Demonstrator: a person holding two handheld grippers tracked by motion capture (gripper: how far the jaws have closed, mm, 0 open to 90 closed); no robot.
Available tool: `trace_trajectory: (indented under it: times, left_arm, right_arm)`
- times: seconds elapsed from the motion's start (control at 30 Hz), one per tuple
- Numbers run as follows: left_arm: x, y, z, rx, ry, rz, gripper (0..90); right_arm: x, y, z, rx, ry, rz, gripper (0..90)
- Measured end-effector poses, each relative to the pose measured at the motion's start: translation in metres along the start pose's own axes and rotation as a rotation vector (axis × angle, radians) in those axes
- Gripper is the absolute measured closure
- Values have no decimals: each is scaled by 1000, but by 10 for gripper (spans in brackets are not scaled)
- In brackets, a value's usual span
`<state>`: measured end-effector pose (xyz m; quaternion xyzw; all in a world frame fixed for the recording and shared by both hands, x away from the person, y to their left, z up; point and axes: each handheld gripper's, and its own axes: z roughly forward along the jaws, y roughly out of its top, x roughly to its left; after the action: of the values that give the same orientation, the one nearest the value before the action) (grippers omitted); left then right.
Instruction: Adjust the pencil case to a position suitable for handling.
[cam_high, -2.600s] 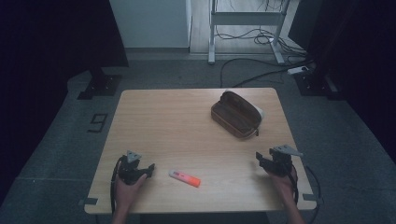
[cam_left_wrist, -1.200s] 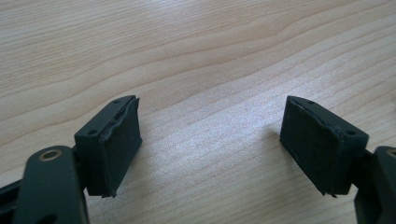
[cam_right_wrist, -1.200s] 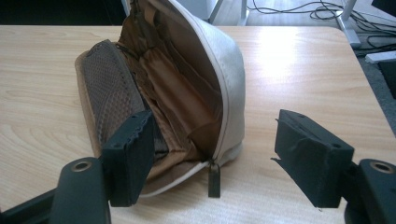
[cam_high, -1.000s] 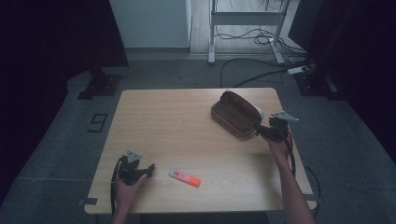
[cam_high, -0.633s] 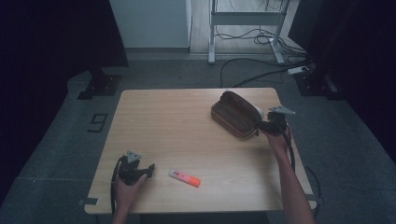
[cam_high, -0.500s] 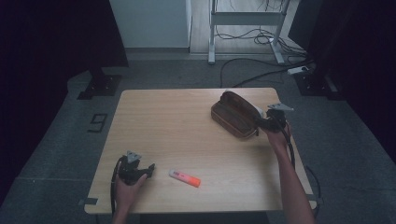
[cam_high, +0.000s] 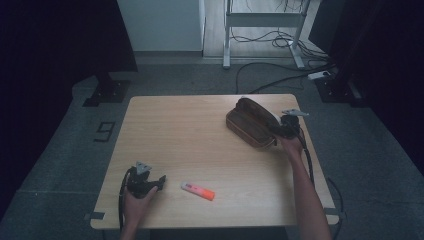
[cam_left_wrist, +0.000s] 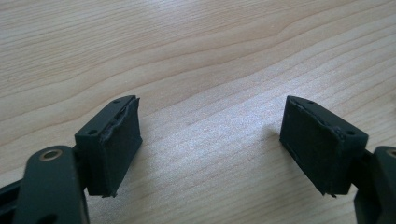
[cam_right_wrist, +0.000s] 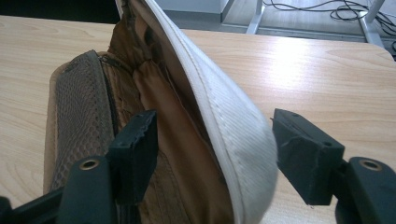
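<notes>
A brown pencil case (cam_high: 250, 124) lies unzipped at the right rear of the wooden table (cam_high: 190, 135). In the right gripper view its pale raised flap (cam_right_wrist: 224, 121) stands between the open jaws of my right gripper (cam_right_wrist: 215, 149), over the brown lining (cam_right_wrist: 163, 107); neither pad presses on it. From above, my right gripper (cam_high: 281, 127) sits at the case's right end. An orange and white marker (cam_high: 197, 190) lies near the front edge. My left gripper (cam_high: 156, 181) rests just left of it, open, with bare wood (cam_left_wrist: 210, 135) between its pads.
Beyond the table stand a metal desk frame (cam_high: 262, 30) with cables on the floor and a dark stand base (cam_high: 106, 90) at the left. A power strip (cam_high: 320, 75) lies on the floor at the right.
My right gripper has moved from the table's front right corner up to the pencil case and slid its open jaws around the flap. The left gripper and marker have stayed still.
</notes>
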<state>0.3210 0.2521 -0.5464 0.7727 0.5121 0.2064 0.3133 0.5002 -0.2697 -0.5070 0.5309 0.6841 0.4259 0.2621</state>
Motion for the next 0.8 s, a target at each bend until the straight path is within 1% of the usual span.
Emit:
trace_trajectory:
  times: [0.1,0.33,0.37,0.43,0.47,0.53,0.57,0.7,0.8]
  left_arm:
    - [0,0,0,0,0,0,201]
    - [0,0,0,0,0,0,201]
    - [0,0,0,0,0,0,201]
    - [0,0,0,0,0,0,201]
    - [0,0,0,0,0,0,201]
    - [0,0,0,0,0,0,201]
    - [0,0,0,0,0,0,201]
    - [0,0,0,0,0,0,201]
    - [0,0,0,0,0,0,201]
  right_arm:
    - [1,0,1,-11,-6,-11,348]
    - [0,-2,5,-4,-1,-7,403]
    - [0,-3,6,1,-2,-18,457]
    - [1,-3,6,3,-1,-22,475]
    - [1,-4,7,7,0,-36,516]
    - [1,-4,6,6,-1,-38,533]
    - [1,-4,6,4,3,-36,573]
    - [0,-4,6,15,-7,-61,589]
    - [0,-4,6,13,0,-66,628]
